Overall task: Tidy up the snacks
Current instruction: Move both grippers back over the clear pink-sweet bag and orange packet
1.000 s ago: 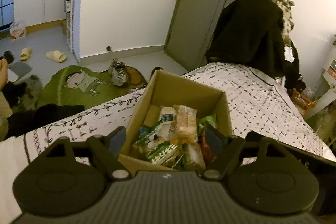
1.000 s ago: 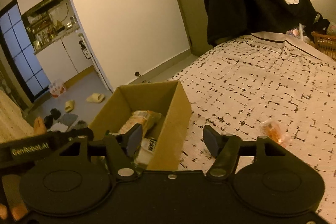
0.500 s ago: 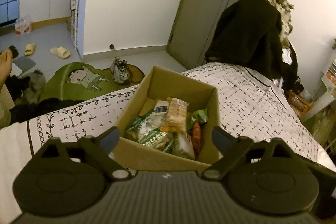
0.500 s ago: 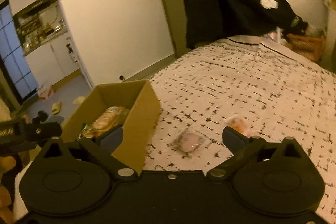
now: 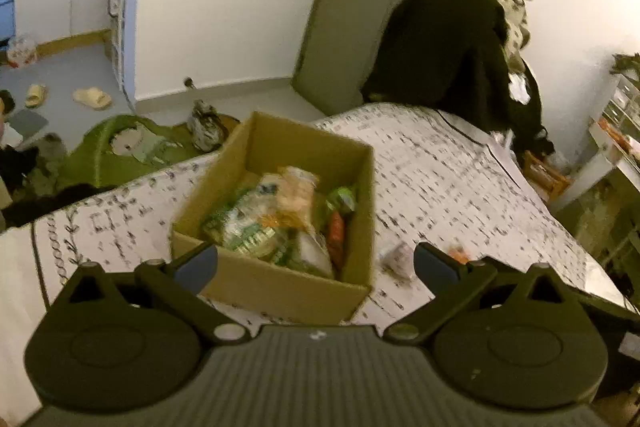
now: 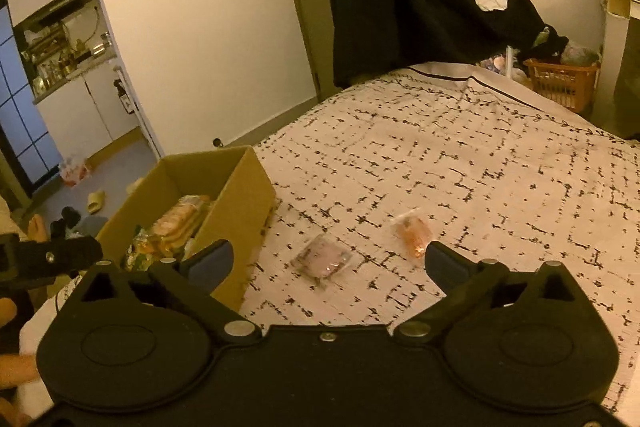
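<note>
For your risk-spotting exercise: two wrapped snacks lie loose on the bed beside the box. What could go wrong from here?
1. The pink packet and orange packet are small, flat and lie on soft bedding, so the open right tongs may pinch fabric or slip.
2. The cardboard box is already heaped; added snacks might spill.
3. It sits on the bedding and could shift if bumped.

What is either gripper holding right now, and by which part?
Nothing. The left gripper and the right gripper are both open and empty; two snack packets lie loose beside the box.
</note>
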The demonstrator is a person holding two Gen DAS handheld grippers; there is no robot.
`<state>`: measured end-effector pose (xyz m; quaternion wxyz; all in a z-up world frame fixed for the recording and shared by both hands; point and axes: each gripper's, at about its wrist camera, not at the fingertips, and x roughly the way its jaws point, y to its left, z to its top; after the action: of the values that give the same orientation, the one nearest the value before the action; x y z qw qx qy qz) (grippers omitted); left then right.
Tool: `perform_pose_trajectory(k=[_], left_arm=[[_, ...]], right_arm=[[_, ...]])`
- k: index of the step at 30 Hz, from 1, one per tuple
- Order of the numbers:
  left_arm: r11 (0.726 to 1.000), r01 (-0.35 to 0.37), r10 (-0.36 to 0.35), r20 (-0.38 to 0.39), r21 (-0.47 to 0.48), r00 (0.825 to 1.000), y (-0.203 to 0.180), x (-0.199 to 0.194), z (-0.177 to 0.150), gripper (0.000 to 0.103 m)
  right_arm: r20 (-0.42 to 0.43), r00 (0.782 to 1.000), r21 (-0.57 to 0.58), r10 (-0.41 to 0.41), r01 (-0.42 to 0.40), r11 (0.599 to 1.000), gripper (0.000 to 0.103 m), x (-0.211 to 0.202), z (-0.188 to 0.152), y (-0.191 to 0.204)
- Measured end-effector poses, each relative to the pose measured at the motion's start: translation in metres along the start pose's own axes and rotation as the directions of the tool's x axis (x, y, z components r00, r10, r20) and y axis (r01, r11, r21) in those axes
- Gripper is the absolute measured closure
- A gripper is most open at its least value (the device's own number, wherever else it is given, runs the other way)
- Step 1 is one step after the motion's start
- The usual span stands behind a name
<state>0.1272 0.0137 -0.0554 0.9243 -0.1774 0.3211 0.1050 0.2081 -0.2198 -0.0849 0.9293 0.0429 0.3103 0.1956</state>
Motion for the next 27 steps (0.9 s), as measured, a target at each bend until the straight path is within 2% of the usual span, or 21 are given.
perform_pose_trajectory(k=[6, 10, 15, 19, 27], left_arm=[[1.0, 0.023, -0.023, 0.043, 0.013, 0.999, -0.015, -0.006, -0.004, 0.0], [0.999, 0.043, -0.044, 0.039, 0.029, 0.998, -0.025, -0.004, -0.006, 0.0], [0.999, 0.022, -0.025, 0.07, 0.037, 0.997, -0.04, -0.005, -0.01, 0.0], [0.998, 0.055, -0.059, 0.091, 0.043, 0.994, -0.049, -0.008, -0.012, 0.0], [0.993, 0.11, -0.113, 0.077, 0.04, 0.991, -0.061, 0.005, -0.021, 0.005]], right_arm=[[-0.016, 1.0, 0.001, -0.012, 0.012, 1.0, 0.0, -0.002, 0.0, -0.015], [-0.029, 0.999, 0.007, -0.024, 0.025, 1.0, 0.0, -0.004, -0.001, -0.028], [-0.024, 0.998, 0.027, -0.058, 0.059, 0.998, 0.0, -0.007, -0.001, -0.045], [-0.036, 0.997, 0.099, -0.066, 0.069, 0.993, 0.001, -0.005, 0.001, -0.063], [-0.063, 0.993, 0.193, -0.099, 0.11, 0.975, 0.006, 0.0, -0.003, -0.089]])
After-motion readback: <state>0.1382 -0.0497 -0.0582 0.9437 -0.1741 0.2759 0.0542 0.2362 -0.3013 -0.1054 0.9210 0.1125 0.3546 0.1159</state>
